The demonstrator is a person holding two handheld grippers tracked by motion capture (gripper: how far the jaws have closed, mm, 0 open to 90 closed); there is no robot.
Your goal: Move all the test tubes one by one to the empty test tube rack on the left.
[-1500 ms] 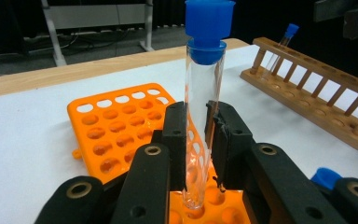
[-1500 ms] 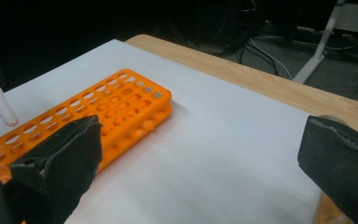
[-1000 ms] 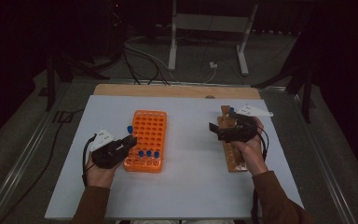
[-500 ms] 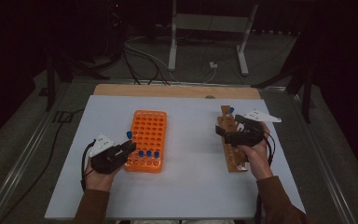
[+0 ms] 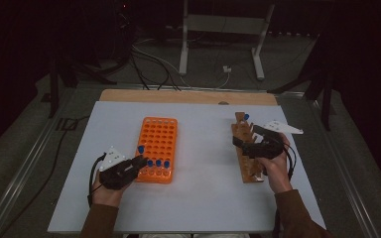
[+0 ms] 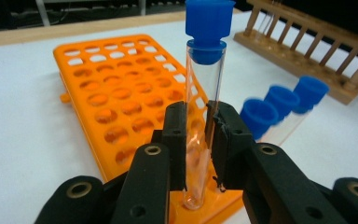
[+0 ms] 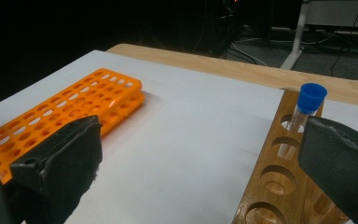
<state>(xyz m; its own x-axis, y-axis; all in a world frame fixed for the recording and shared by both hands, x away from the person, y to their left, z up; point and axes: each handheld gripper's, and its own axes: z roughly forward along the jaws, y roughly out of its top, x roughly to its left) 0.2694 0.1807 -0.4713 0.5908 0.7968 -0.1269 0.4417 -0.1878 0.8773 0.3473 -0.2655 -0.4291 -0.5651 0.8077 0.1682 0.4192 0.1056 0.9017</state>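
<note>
My left gripper (image 5: pixel 138 162) is shut on a clear test tube with a blue cap (image 6: pixel 204 84). It holds the tube upright, with the bottom in a hole at the near left corner of the orange rack (image 5: pixel 158 134). Three more blue-capped tubes (image 6: pixel 279 102) stand in the rack's near row. My right gripper (image 5: pixel 244 136) stands open over the wooden rack (image 5: pixel 248 168), with nothing between its jaws. One blue-capped tube (image 7: pixel 307 105) stands in a far hole of the wooden rack (image 7: pixel 270 182).
The racks lie on a white sheet (image 5: pixel 203 188) over a wooden table. Bare sheet separates the orange rack from the wooden one. Beyond the table's far edge are cables and a metal stand (image 5: pixel 218 29) on a dark floor.
The right gripper has drawn back a little toward the person and lower over the wooden rack. The left gripper with its tube has barely shifted.
</note>
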